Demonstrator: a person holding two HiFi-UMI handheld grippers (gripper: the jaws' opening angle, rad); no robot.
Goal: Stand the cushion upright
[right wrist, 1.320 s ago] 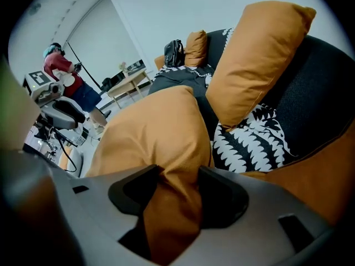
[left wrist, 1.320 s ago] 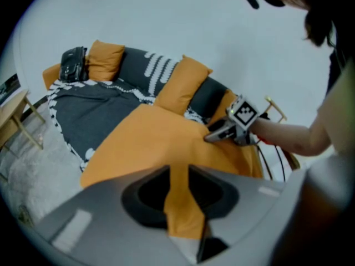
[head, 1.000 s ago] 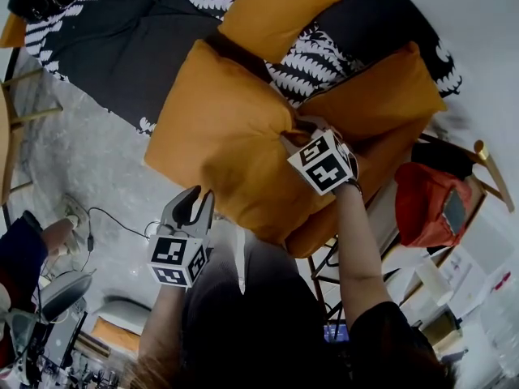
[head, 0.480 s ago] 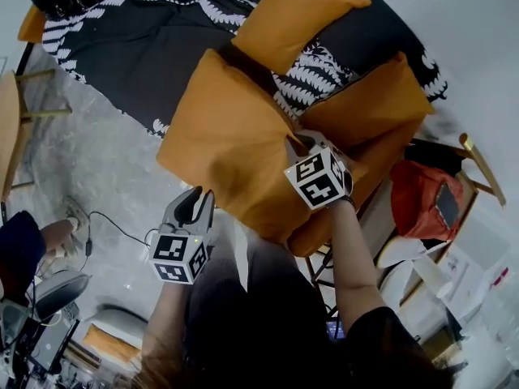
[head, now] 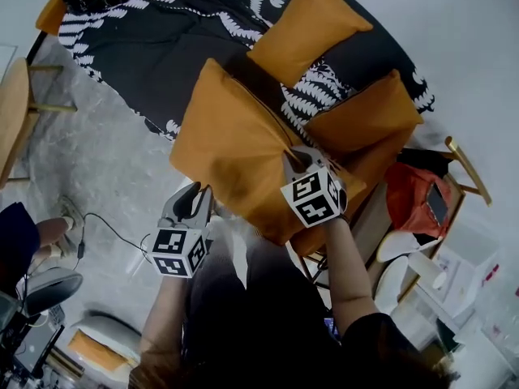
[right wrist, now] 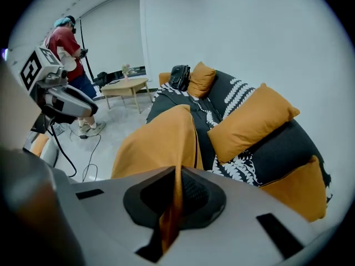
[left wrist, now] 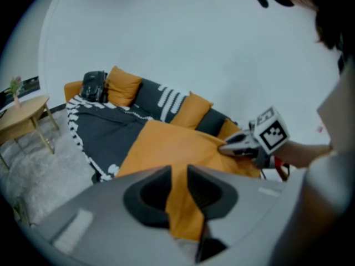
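- The right tool (right wrist: 176, 176) is clenched on the large orange cushion (head: 231, 148). A thin fold of its fabric, at a corner, is pinched flat between the two jaws.
- From that pinch the cushion rises ahead of the right tool and spreads to its left, tilted over the front edge of the counter (head: 154, 55), a sofa under a black fern-print throw.
- The left tool (left wrist: 177, 173) is released, its jaws a narrow gap apart. The cushion's orange cloth shows through the gap, just ahead of the jaws. Whether it touches them cannot be told.
- The left tool sits close to the cushion's near lower edge, and the right tool is ahead of it and to its right.
- Four orange cushions can be counted: the held one and three more on the counter. There is a second cushion (right wrist: 252, 121) just right of the right tool, a third cushion (right wrist: 302, 190) further right and nearer, and a fourth cushion (right wrist: 201, 77) far ahead.
- One black bag (right wrist: 179, 76) sits beside that far cushion.
- One round wooden side table (right wrist: 126, 85) stands ahead-left of the right tool, and one person (right wrist: 69, 43) in a red top is beyond it.
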